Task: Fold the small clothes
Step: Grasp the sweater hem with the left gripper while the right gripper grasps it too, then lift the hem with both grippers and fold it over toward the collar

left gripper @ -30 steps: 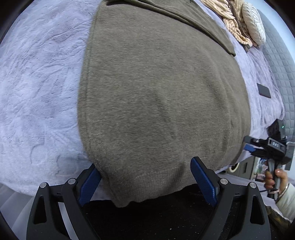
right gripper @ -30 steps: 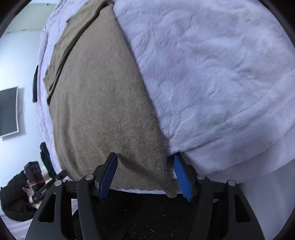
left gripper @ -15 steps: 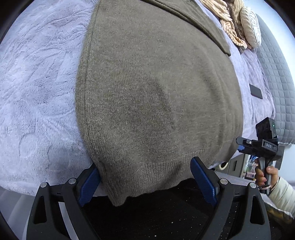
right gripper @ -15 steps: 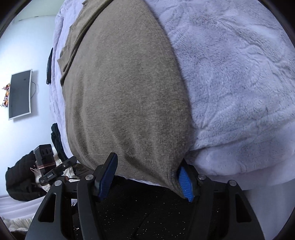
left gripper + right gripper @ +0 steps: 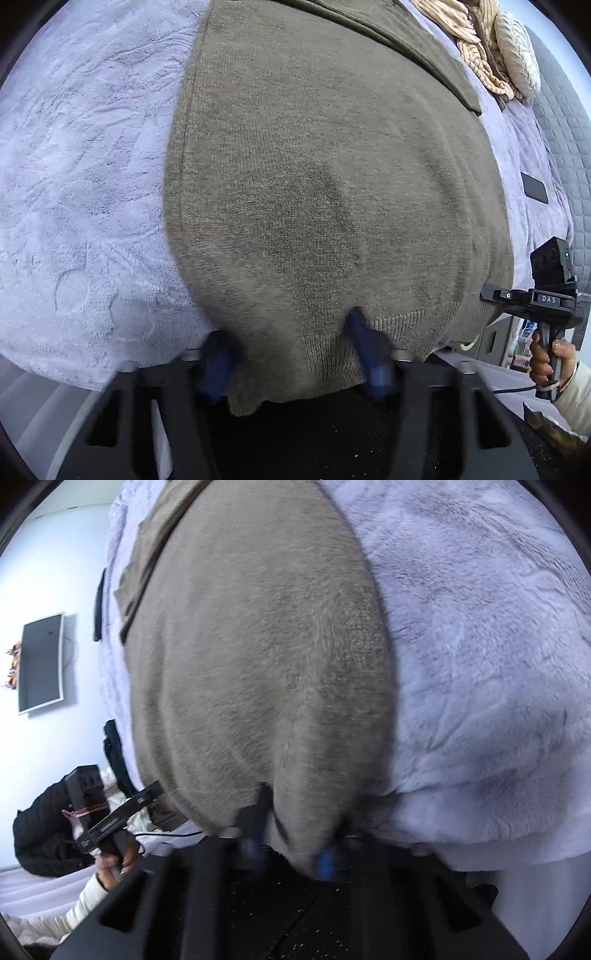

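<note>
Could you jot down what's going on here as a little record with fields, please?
garment: brown knit sweater, spread flat
surface: fluffy lilac blanket on a bed
left gripper: jaws straddle the sweater's ribbed hem, blurred, closing
right gripper: jaws pinched on the hem's other corner
beyond: phone, cream pillows

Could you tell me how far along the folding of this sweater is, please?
Done: the olive knit sweater lies flat on the lavender blanket, one sleeve already folded across its top. In hand: the left gripper and right gripper each straddle a corner of the ribbed hem, their blue fingers blurred and bunching the knit. Left: carrying the hem up over the body; no such fold shows yet.
</note>
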